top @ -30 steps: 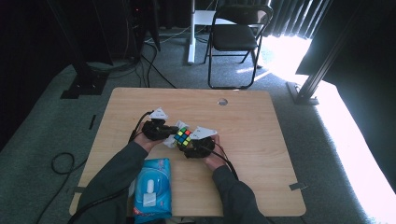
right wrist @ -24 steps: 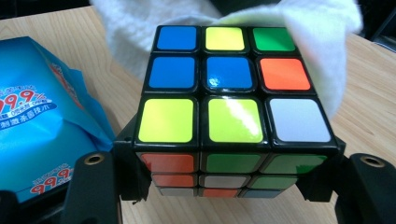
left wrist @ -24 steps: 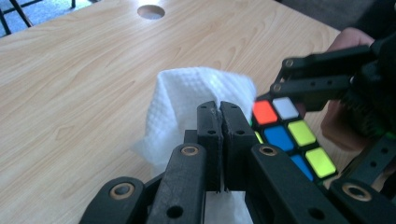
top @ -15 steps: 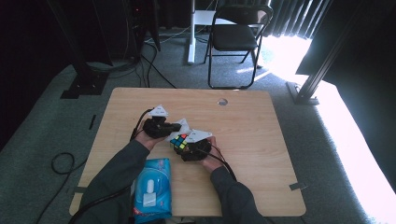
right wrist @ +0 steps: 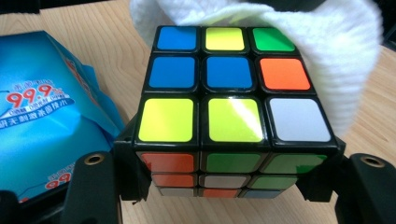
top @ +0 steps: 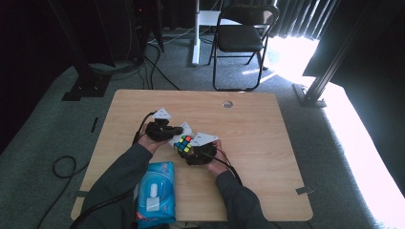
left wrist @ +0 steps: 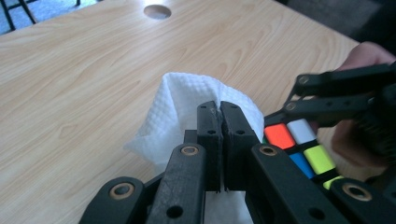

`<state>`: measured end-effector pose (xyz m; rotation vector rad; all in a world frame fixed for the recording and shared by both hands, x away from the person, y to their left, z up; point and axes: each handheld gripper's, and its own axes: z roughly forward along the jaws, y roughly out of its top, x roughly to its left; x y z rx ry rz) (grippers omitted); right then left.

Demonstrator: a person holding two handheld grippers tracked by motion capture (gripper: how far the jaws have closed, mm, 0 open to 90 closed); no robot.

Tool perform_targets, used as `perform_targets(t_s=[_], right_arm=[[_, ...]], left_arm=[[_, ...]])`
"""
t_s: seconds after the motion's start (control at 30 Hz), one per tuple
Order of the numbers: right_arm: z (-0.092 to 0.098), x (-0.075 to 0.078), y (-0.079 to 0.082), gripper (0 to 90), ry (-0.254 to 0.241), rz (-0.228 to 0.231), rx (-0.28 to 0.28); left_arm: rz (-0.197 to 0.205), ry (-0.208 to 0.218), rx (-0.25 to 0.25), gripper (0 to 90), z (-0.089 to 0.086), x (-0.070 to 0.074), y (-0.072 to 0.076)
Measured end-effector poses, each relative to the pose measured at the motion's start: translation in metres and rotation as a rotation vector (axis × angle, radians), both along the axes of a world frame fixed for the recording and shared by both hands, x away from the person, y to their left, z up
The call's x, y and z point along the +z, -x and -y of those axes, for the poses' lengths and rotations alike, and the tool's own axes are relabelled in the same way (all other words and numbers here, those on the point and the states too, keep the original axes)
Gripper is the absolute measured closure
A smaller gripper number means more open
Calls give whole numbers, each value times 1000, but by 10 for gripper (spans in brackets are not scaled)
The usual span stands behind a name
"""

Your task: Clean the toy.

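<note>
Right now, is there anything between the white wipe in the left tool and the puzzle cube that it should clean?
Nothing visible stands between them. The left tool is shut on the white wipe, which already lies against the far side of the puzzle cube, held in the right tool.

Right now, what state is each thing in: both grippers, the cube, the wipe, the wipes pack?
Left gripper: shut on the white wipe.
Right gripper: shut on the puzzle cube, jaws at its two sides.
Puzzle cube: scrambled, mixed colours on top.
White wipe: crumpled, pressed against the cube's far side.
Blue wipes pack: lying flat on the table, flap closed.
</note>
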<state>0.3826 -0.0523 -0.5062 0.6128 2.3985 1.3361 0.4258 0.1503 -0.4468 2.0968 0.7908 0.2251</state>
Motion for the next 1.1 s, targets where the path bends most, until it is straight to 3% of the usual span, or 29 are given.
perform_targets(t_s=[0.5,0.63,1.1], right_arm=[[13,10,-7,339,-40,12,-36],[17,10,-9,339,-62,-2,-57],[18,8,-12,339,-50,-19,-88]], left_arm=[[-33,-44,-28,876,1,-8,2],[-33,-41,-28,877,0,-8,5],[-17,-7,-14,876,-4,-8,14]])
